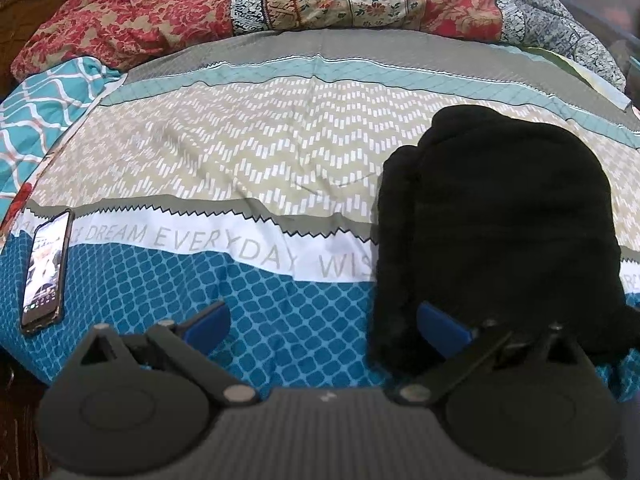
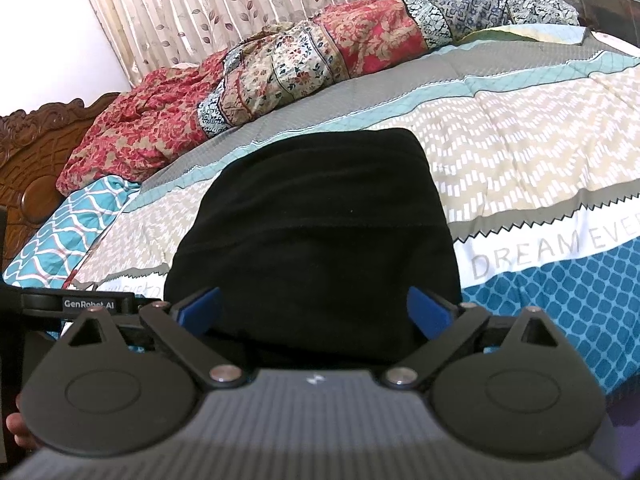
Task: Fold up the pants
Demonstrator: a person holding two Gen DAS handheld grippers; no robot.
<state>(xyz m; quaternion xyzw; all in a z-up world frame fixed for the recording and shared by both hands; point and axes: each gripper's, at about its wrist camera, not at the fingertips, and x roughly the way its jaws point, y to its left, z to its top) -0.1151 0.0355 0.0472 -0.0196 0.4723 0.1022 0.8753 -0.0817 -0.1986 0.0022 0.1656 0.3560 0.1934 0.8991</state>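
Observation:
The black pants (image 1: 496, 232) lie folded in a compact stack on the patterned bedspread (image 1: 240, 152), at the right of the left wrist view. My left gripper (image 1: 320, 324) is open and empty, its right finger by the stack's near left edge. In the right wrist view the folded pants (image 2: 312, 220) fill the centre. My right gripper (image 2: 314, 308) is open just in front of the stack's near edge, with the fabric showing between its blue fingers, holding nothing.
A phone (image 1: 44, 272) with a lit screen lies on the bedspread at the near left. A rumpled red and floral quilt (image 1: 256, 4) is piled along the far side of the bed. A carved wooden headboard (image 2: 32, 148) stands at the left. The left gripper's body (image 2: 92, 304) shows at the right wrist view's left edge.

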